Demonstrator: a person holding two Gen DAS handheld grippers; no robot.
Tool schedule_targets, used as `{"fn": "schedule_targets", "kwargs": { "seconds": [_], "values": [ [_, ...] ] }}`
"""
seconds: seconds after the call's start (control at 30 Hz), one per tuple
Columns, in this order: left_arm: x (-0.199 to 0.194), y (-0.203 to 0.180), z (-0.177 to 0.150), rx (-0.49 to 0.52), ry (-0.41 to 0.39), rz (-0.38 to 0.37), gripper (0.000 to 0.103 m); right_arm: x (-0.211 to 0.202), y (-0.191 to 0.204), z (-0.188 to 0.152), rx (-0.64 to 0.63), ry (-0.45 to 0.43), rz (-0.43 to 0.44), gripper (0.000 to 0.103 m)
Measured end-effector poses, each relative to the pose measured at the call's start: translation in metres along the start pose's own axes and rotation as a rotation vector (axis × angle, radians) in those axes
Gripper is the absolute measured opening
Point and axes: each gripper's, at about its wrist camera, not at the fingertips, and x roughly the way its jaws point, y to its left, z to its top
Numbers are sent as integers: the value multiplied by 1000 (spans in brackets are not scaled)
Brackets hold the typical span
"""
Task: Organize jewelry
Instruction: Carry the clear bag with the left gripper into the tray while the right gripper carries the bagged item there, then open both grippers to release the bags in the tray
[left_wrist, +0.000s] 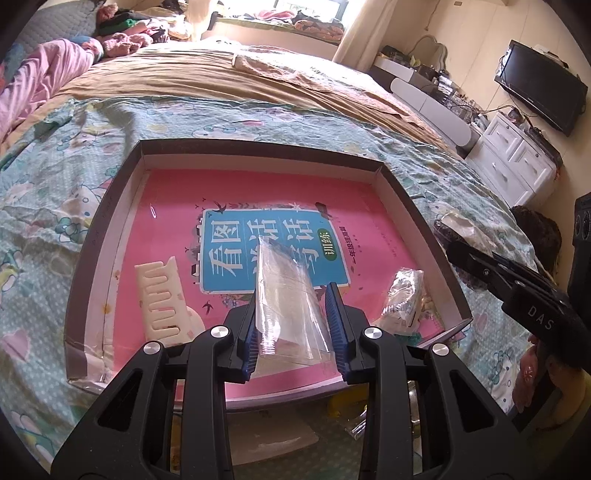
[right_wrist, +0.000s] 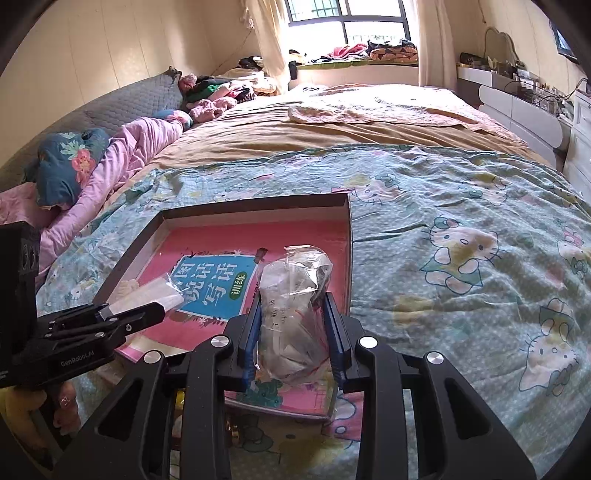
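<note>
L gripper (left_wrist: 293, 291) jaws pinch flat clear bag (left_wrist: 284, 295), R gripper (right_wrist: 293, 302) jaws pinch stuffed bag (right_wrist: 295, 306); both lengthwise along jaws

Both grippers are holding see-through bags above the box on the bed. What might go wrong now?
1. The flat clear plastic bag is thin and slick, so it might slide out of the left gripper.
2. The right gripper squeezes a crumpled clear bag; jewelry inside might get bent.
3. The shallow dark cardboard box sits on a soft wrinkled bedspread, so a push might tip it.
</note>
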Motion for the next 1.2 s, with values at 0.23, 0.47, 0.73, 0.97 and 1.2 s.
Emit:
{"fn": "schedule_targets", "kwargs": {
  "seconds": [0.23, 0.47, 0.73, 0.97, 1.2],
  "values": [
    [5, 4, -1, -19, 14, -3, 25, 22, 3, 2, -9, 30, -10, 29],
    [8, 7, -3, -24, 25, -7, 29, 38, 1, -2, -6, 73, -27, 29],
    [6, 8, -3, -30, 22, -7, 42, 40, 3, -5, -9, 82, -27, 31],
    [0, 6, -3, -26, 16, -19, 56, 37, 4, -5, -6, 83, -20, 36],
    [-9, 4, -4, -26, 7, -27, 64, 20, 3, -3, -10, 53, -27, 45]
  ]
}}
